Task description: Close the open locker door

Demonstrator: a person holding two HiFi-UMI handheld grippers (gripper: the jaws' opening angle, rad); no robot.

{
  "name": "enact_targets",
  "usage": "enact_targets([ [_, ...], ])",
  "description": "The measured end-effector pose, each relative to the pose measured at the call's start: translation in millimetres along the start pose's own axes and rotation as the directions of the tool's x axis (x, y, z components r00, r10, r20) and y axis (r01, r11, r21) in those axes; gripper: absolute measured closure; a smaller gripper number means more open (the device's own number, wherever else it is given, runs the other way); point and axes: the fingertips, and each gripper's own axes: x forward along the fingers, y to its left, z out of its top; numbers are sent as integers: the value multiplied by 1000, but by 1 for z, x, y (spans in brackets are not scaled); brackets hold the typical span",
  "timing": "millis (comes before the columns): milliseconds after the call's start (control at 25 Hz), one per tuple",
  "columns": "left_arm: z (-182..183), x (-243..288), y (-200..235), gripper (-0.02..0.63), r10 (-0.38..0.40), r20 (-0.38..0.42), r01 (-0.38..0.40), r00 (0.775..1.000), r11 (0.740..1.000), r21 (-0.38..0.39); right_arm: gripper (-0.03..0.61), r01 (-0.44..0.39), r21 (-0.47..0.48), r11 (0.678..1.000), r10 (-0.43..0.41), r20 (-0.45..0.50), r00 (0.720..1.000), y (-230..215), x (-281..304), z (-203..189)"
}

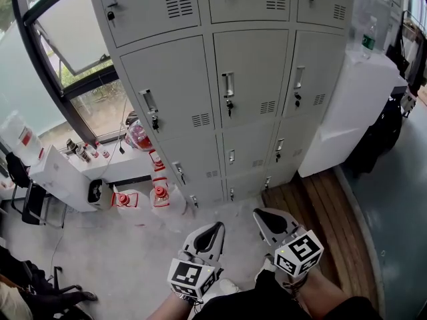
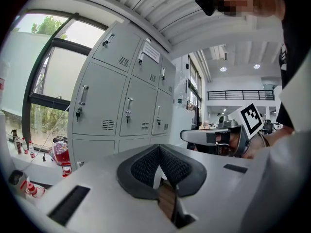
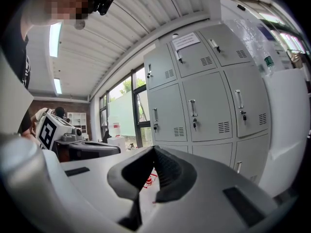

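Looking steeply down at a bank of grey lockers (image 1: pixel 227 92), every door in sight flush with its frame. Low in front, side by side and well short of the lockers: left tool (image 1: pixel 215 228) and right tool (image 1: pixel 264 215), both pointing toward them, jaws together. On the floor (image 1: pixel 113 252) by the lockers' left bottom corner, red-capped jugs (image 1: pixel 160 195). Left of those, a white box (image 1: pixel 60 172) below the window (image 1: pixel 80 39). Against the lockers' right side, a white cabinet (image 1: pixel 353 105) with a bottle (image 1: pixel 369 37) on top.

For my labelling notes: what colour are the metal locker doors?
Light grey; the metal locker doors show best in the head view.
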Motion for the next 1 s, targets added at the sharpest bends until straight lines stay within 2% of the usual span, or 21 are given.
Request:
enact_targets([
  [1000, -2, -13, 14, 598, 25, 8, -25, 1000, 999, -22, 526, -26, -2, 1000, 26, -15, 1000, 17, 15, -3],
])
